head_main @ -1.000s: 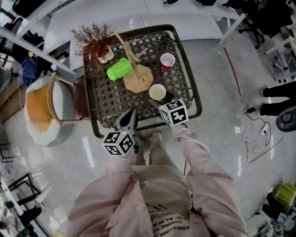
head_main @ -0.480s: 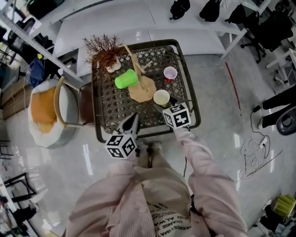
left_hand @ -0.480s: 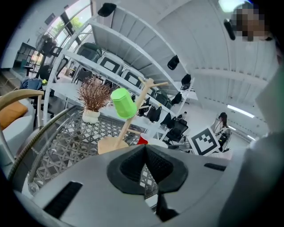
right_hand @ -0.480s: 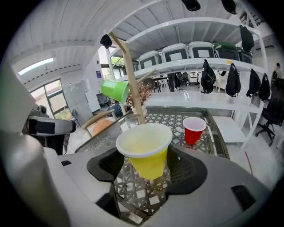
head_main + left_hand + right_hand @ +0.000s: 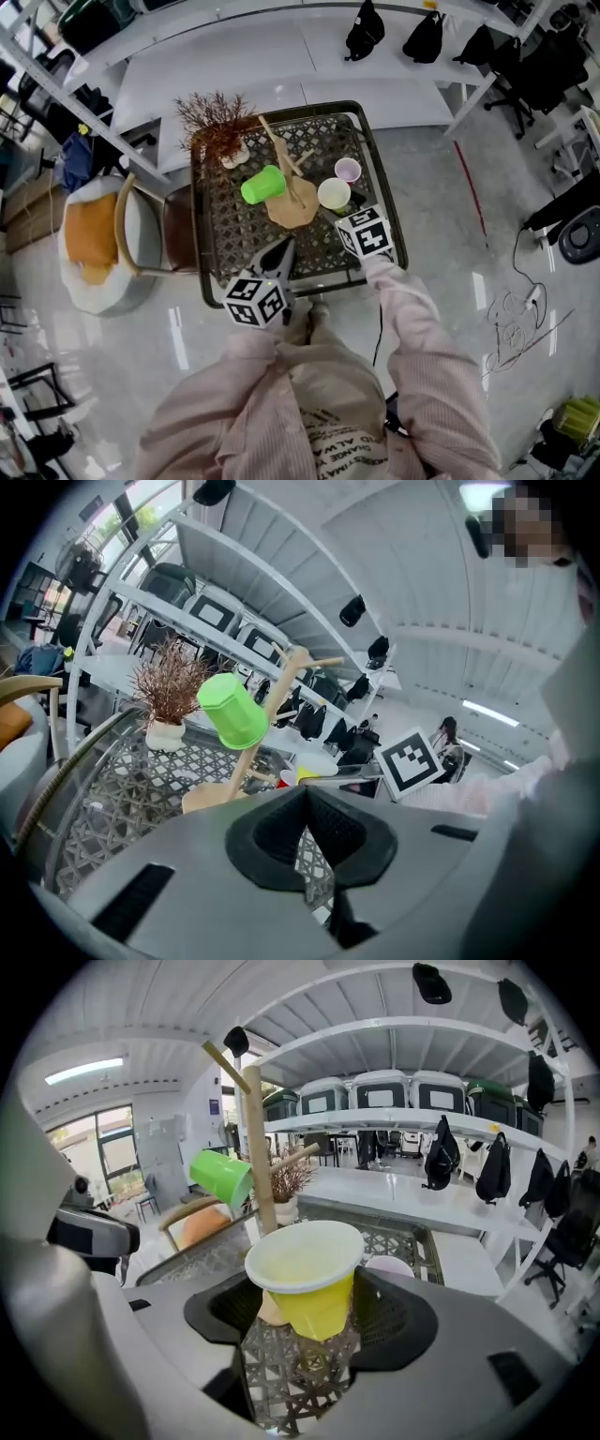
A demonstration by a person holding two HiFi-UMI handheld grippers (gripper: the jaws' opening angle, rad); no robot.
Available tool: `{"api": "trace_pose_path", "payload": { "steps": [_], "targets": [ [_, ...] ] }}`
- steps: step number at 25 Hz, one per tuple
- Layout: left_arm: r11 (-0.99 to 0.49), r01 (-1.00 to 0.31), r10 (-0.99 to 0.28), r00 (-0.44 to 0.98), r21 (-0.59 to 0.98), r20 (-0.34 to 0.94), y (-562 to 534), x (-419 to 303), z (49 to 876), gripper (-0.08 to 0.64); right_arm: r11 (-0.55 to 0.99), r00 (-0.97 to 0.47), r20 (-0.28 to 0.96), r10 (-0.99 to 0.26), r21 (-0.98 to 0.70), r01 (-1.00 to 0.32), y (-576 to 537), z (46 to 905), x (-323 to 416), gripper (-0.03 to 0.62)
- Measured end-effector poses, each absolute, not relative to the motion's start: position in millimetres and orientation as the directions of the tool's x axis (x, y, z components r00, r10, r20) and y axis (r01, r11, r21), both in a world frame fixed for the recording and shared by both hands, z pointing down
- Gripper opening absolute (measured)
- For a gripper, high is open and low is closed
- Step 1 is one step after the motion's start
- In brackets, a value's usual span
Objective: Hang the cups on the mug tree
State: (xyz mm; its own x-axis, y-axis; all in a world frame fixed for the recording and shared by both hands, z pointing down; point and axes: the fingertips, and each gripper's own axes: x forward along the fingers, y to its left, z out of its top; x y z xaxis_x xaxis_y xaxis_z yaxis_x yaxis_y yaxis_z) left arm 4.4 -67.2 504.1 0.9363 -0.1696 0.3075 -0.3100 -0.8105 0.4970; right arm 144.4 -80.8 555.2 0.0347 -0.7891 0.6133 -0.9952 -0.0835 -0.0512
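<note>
A wooden mug tree (image 5: pixel 286 178) stands on a black mesh table (image 5: pixel 394 216), with a green cup (image 5: pixel 262 185) hanging on one of its left pegs. My right gripper (image 5: pixel 339 202) is shut on a yellow cup (image 5: pixel 334 193), upright, just right of the tree's base. In the right gripper view the yellow cup (image 5: pixel 314 1283) sits between the pads, clear of the mesh, with the tree (image 5: pixel 256 1147) behind it. A pink cup (image 5: pixel 348 170) stands on the table just beyond. My left gripper (image 5: pixel 281 251) hangs shut and empty over the table's front edge.
A dried plant in a white pot (image 5: pixel 222 127) stands at the table's far left corner. A chair with an orange cushion (image 5: pixel 94 230) is left of the table. White desks (image 5: pixel 281 66) with hanging black bags (image 5: pixel 363 33) lie behind.
My right gripper has carried the yellow cup away from the front of the tree's base, toward the pink cup. The left gripper keeps its place at the front edge.
</note>
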Motion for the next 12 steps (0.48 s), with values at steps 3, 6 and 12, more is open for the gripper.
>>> {"api": "trace_pose_path", "payload": {
  "steps": [3, 6, 12],
  "targets": [
    [-0.818, -0.286, -0.148, 0.943, 0.499, 0.298, -73, 12, 500, -0.002, -0.082, 0.053, 0.613, -0.788, -0.019, -0.996, -90, 550, 153, 0.296],
    [-0.821, -0.266, -0.128, 0.948, 0.505, 0.29, -76, 16, 495, -0.002, -0.076, 0.069, 0.613, -0.787, 0.016, -0.997, -98, 543, 158, 0.296],
    [-0.835, -0.226, -0.09, 0.956, 0.502, 0.279, -80, 23, 489, -0.002, -0.046, 0.089, 0.613, -0.785, 0.086, -0.995, -116, 532, 167, 0.296]
  ]
}}
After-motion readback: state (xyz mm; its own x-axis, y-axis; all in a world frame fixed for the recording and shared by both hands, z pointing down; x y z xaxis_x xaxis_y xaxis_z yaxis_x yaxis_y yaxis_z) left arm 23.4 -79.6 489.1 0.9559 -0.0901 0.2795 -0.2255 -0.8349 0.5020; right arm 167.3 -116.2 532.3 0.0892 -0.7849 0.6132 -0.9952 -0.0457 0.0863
